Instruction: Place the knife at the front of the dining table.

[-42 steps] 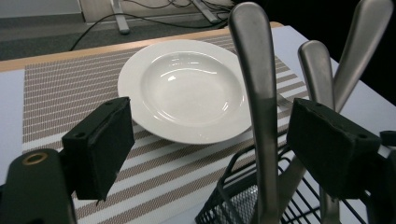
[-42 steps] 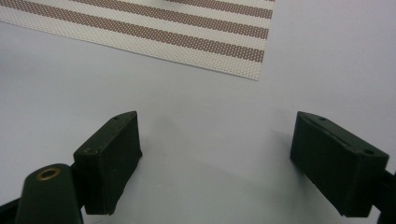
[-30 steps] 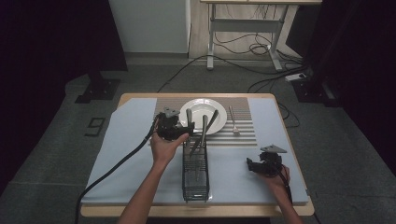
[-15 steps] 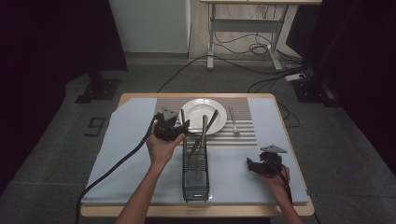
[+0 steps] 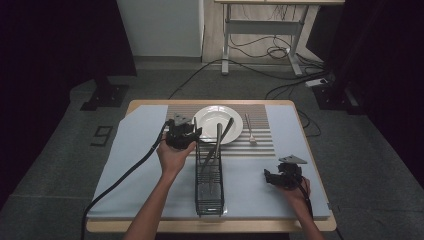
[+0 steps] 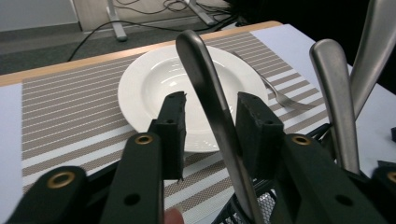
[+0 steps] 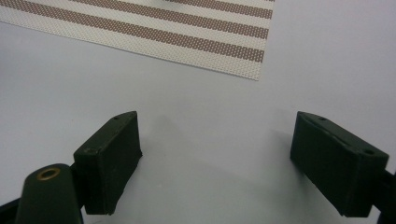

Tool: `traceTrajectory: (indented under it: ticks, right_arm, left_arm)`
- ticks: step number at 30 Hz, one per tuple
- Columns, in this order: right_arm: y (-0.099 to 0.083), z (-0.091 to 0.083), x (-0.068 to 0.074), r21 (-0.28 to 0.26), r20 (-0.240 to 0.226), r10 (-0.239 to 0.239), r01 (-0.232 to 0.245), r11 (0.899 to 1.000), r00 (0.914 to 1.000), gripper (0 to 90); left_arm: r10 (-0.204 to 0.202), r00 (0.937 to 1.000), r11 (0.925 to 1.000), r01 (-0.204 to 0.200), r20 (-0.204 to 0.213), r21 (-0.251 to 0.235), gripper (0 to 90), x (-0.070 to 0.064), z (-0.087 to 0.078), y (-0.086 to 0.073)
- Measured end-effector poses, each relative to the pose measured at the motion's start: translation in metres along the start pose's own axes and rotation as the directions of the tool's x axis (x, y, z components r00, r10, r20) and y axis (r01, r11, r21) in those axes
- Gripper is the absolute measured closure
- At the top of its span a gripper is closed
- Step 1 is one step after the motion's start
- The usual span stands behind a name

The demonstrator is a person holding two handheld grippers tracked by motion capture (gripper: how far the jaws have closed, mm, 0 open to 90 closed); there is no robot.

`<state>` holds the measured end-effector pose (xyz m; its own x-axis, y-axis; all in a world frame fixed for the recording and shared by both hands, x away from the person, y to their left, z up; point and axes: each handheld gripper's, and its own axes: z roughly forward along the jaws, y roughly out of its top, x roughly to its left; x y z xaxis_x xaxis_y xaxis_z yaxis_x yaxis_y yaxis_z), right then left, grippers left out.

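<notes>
The left tongs stand at the far end of the wire cutlery rack, and the handle of a utensil passes between the two jaws. The jaws are spread: in the left gripper view a gap shows on the left side of the handle, while the right jaw lies close against it; contact there cannot be confirmed.

The handle's long axis rises steeply out of the rack and leans away toward the white plate, which lies on the striped placemat just beyond. The jaws straddle this axis crosswise, so closing them would grip the handle across its narrow width. Two further handles stand in the same rack just to the right, near the right jaw.

In the high view the left tongs are beside the rack's far end, whereas the right tongs rest low over the bench, well apart from the rack. The right tongs are spread wide and hold nothing. A fork lies on the placemat right of the plate.
</notes>
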<state>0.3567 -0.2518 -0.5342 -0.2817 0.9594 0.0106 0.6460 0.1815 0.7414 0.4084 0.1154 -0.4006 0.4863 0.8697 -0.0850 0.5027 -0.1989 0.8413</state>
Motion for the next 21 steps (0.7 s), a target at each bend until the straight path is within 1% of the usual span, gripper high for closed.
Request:
traceTrajectory:
  ticks: [1, 3, 5, 12, 18, 21]
  right_arm:
    - [0.0001, -0.0001, 0.0, 0.001, 0.0, -0.001, 0.001, 1.0, 1.0, 15.7]
    - [0.0001, -0.0003, -0.0002, 0.004, -0.002, -0.002, 0.002, 1.0, 1.0, 15.7]
    - [0.0002, -0.0003, -0.0002, 0.004, -0.002, -0.002, 0.002, 1.0, 1.0, 15.7]
    - [0.0001, -0.0001, -0.0001, 0.002, 0.0, -0.002, 0.002, 1.0, 1.0, 15.6]
    - [0.0001, 0.0, 0.0001, 0.001, 0.001, 0.001, -0.001, 1.0, 1.0, 15.6]
    - [0.0001, 0.0, 0.0001, 0.001, 0.0, 0.002, -0.002, 1.0, 1.0, 15.6]
  left_arm:
    - [-0.005, 0.9999, 1.0, 0.005, 0.016, -0.003, 68.5, 0.0007, 0.0006, 0.0008]
    - [-0.008, 0.9997, 1.0, 0.008, 0.022, -0.004, 70.6, 0.0011, 0.001, 0.0011]
    - [-0.014, 0.9992, 0.9999, 0.014, 0.038, 0.001, 71.3, 0.0027, 0.0018, 0.002]
    - [-0.016, 0.9988, 0.9999, 0.016, 0.046, 0.001, 72.2, 0.003, 0.001, 0.0023]
    - [-0.018, 0.9989, 0.9996, 0.019, 0.044, -0.021, 73.0, 0.0005, 0.0007, 0.001]
    - [-0.022, 0.9984, 0.9992, 0.024, 0.053, -0.031, 73.2, -0.0002, 0.0012, 0.001]
